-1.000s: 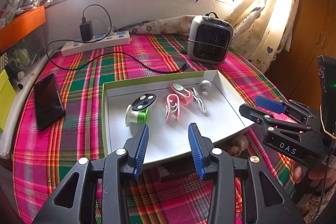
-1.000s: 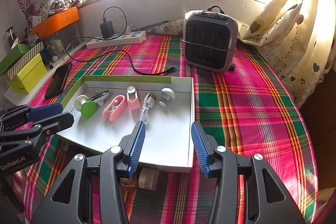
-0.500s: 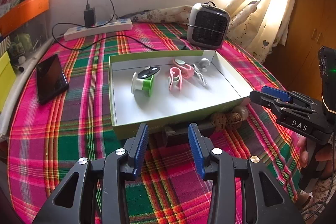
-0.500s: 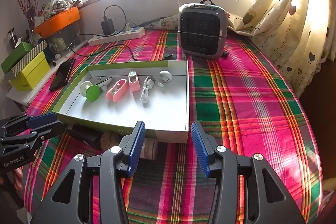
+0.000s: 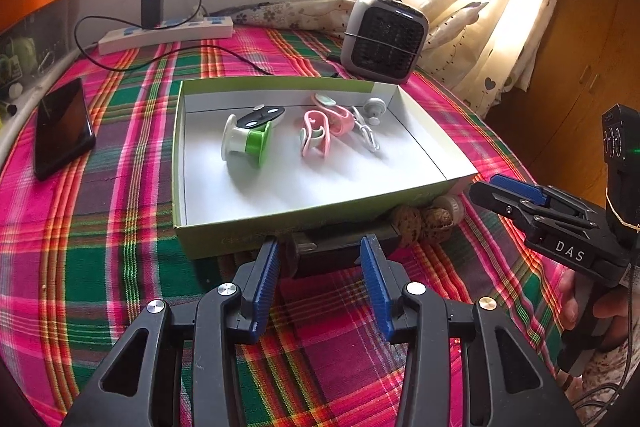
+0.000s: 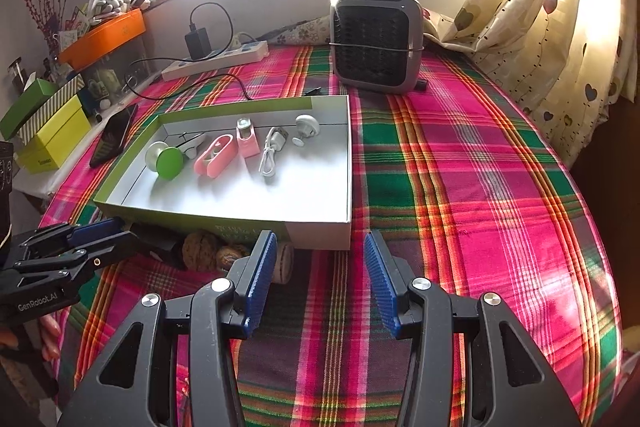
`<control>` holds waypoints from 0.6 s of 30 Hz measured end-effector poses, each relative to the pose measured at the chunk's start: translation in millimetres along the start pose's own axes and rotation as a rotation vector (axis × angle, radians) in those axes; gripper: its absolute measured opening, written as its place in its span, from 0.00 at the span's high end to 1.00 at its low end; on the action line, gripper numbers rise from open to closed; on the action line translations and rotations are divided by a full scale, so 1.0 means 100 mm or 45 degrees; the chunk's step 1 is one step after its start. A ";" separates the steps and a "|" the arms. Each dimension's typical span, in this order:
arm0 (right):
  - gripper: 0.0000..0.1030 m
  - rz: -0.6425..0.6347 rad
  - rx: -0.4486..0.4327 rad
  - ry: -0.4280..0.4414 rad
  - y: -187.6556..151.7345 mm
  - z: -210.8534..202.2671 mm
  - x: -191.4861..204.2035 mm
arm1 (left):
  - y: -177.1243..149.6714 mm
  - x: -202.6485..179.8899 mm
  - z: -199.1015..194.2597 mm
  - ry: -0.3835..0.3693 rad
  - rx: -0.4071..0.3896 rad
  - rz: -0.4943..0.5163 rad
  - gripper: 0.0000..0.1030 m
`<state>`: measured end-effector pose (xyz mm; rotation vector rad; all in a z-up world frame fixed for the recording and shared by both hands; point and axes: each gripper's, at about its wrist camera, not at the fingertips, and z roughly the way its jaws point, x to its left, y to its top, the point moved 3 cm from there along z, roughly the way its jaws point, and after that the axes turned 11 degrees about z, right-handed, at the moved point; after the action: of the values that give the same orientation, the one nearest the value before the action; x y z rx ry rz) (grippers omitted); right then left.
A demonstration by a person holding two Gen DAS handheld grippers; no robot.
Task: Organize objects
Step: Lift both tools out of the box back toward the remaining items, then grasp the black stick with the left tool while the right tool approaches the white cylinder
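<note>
Shallow green-sided box (image 5: 208,241) with white floor sits open on the cloth, holding at its 12 o'clock end a row: green-white spool (image 5: 246,143) on its side, black clip (image 5: 264,115), two pink clips (image 5: 316,138), white cable (image 5: 368,137), white knob (image 5: 375,105); two walnuts (image 5: 420,223) touch its 6 o'clock wall outside.

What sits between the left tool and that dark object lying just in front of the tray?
Nothing visible. The left tool, its jaws opening and empty, points straight at the dark object beside the green tray, with only bare plaid cloth between them.
</note>
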<state>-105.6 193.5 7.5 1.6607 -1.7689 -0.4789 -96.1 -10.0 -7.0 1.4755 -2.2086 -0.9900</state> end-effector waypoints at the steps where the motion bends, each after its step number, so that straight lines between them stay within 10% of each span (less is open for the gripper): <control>1: 0.55 0.002 0.001 0.000 0.00 0.00 0.00 | -0.01 -0.03 0.01 -0.008 0.005 0.015 0.62; 18: 0.55 0.009 0.011 -0.006 -0.04 0.00 -0.04 | -0.12 -0.25 -0.21 -0.087 -0.004 0.106 0.61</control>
<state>-102.7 196.7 3.9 1.6603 -1.7820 -0.4731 -65.5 1.9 2.7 1.3558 -2.2950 -1.0307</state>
